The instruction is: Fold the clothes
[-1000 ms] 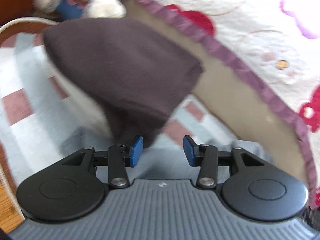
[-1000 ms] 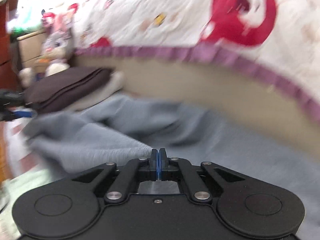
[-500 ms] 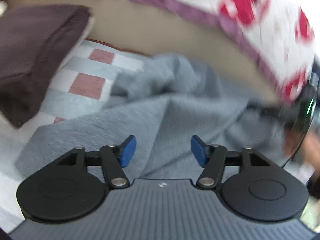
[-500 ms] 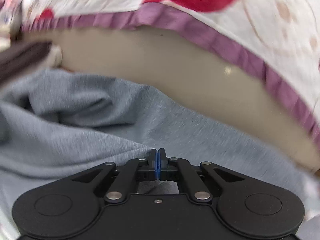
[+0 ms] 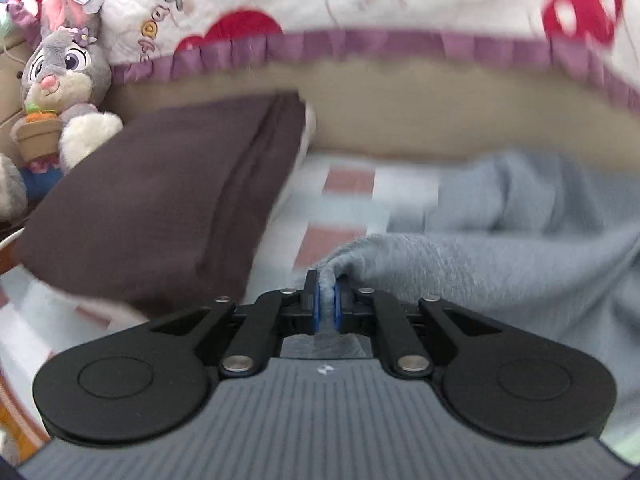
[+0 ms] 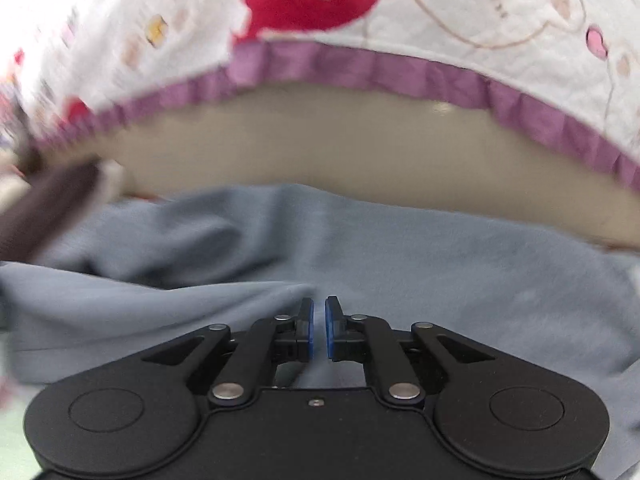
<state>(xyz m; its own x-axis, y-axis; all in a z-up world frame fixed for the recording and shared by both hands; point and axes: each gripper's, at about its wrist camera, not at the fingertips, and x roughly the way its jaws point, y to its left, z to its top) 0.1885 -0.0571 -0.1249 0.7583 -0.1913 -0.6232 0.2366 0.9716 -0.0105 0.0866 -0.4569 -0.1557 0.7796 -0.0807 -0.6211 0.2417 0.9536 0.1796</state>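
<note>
since a moment ago your left fingers [image 5: 326, 307] have closed on a ridge of the grey garment [image 5: 500, 256], lying right of the folded brown garment [image 5: 160, 200]. your right fingers [image 6: 319, 330] have just parted slightly (nothing pinched). next, carry that edge across.

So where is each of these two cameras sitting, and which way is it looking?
Left wrist: rides on the left gripper, looking along its fingers, angled down at the grey garment pinched there; a folded brown garment lies beyond.
Right wrist: rides on the right gripper, jaws slightly parted, nothing pinched, over the same cloth.
Shared: grey garment, brown garment, the quilt's purple frill.
</note>
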